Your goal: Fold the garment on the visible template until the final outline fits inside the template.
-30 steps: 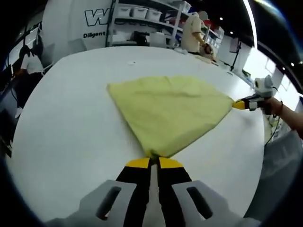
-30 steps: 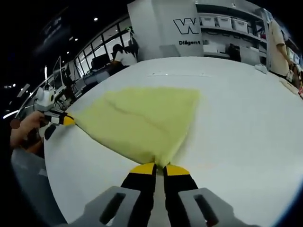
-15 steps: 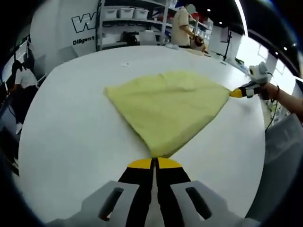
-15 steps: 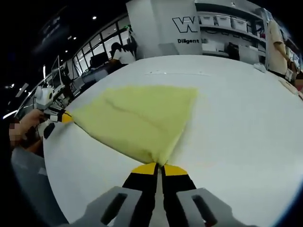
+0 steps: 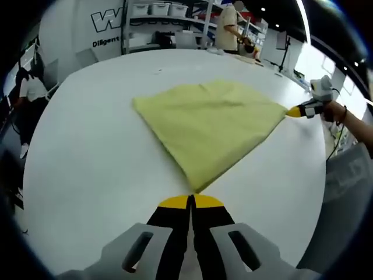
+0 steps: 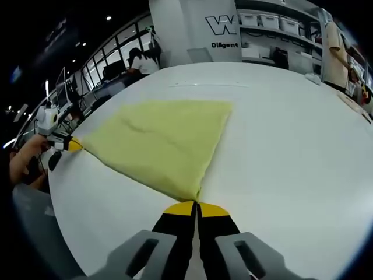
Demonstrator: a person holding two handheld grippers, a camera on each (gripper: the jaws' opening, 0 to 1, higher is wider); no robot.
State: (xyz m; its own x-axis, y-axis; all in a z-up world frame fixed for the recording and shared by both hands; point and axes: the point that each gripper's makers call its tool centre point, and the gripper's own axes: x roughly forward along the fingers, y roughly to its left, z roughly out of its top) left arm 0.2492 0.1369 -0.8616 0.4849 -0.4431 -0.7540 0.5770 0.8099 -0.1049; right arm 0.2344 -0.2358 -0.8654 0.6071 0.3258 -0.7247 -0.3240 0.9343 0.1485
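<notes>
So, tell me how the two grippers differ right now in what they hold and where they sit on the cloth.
The left gripper pinches the yellow garment at its near corner in the left gripper view; the right gripper pinches the neighbouring corner, seen at the far right of that view. Between the two corners the cloth edge runs straight. Shared: yellow-tipped black jaws, both shut on the cloth, over the white table.

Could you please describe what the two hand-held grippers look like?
Each hand-held gripper, left and right, has two black jaws with yellow tips on a light grey slotted body. Seen from the other view, each carries a whitish upper part. A dark band circles one wrist.
</notes>
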